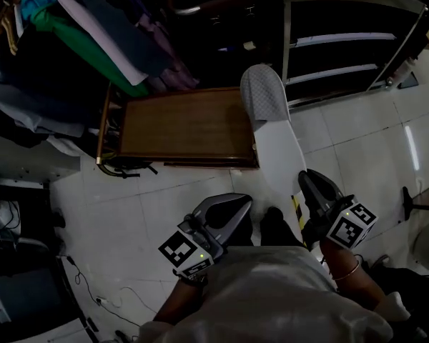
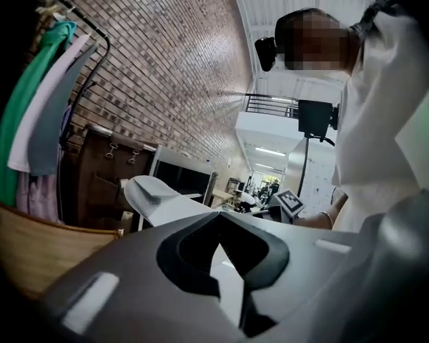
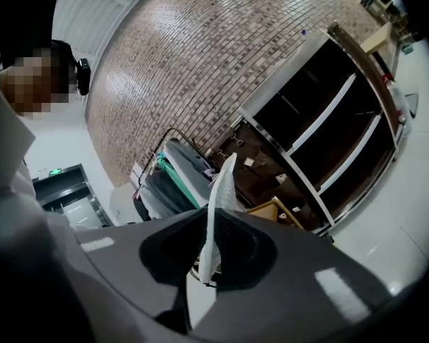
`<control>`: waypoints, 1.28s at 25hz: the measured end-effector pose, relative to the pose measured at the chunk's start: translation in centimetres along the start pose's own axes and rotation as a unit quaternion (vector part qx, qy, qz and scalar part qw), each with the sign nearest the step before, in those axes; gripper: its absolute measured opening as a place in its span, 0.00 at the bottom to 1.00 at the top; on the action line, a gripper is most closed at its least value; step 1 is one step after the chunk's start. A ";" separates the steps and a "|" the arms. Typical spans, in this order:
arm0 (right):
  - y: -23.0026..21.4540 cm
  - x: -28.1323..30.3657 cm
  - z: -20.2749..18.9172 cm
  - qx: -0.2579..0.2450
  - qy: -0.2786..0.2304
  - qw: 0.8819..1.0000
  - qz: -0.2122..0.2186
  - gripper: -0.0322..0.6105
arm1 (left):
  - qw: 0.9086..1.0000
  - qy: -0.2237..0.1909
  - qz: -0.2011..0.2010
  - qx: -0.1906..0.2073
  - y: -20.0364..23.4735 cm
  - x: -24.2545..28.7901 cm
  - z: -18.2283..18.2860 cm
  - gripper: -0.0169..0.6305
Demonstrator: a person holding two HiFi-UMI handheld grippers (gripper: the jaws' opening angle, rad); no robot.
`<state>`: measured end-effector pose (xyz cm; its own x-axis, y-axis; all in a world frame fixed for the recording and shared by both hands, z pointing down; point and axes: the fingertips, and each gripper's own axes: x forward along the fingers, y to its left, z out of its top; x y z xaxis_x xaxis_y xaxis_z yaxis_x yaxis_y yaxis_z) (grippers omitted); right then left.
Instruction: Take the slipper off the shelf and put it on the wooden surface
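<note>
A white slipper [image 1: 275, 138] with a grey toe sticks out from my right gripper [image 1: 305, 186], which is shut on its heel end. The toe reaches over the right edge of the brown wooden surface [image 1: 179, 123]. In the right gripper view the slipper [image 3: 222, 184] stands edge-on, clamped between the jaws of the right gripper [image 3: 202, 224]. My left gripper [image 1: 242, 204] hovers low at the left of the slipper, shut with nothing in it. In the left gripper view the slipper [image 2: 157, 199] shows beyond the left gripper [image 2: 218, 218]. The dark metal shelf [image 1: 343, 41] stands at the back right.
A clothes rack [image 1: 79, 34] with hanging garments crowds the back left, over the wooden surface's far side. White tiled floor [image 1: 129, 220] lies below me. Cables [image 1: 93, 291] run along the floor at the lower left. A brick wall [image 3: 222, 63] rises behind the shelf.
</note>
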<state>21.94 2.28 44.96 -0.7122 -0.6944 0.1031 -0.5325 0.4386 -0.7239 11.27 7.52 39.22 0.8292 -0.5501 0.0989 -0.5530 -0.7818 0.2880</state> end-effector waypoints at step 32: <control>-7.4 29.2 -20.7 0.089 0.023 0.968 -0.233 0.11 | 0.998 0.032 -0.050 0.035 22.7 -22.2 2.8 0.02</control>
<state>-4.36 -9.45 67.48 -0.4349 -0.7654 0.4744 -0.7166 -0.0248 -0.6971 -19.98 1.14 40.88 0.8831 -0.4497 0.1342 -0.4692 -0.8519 0.2325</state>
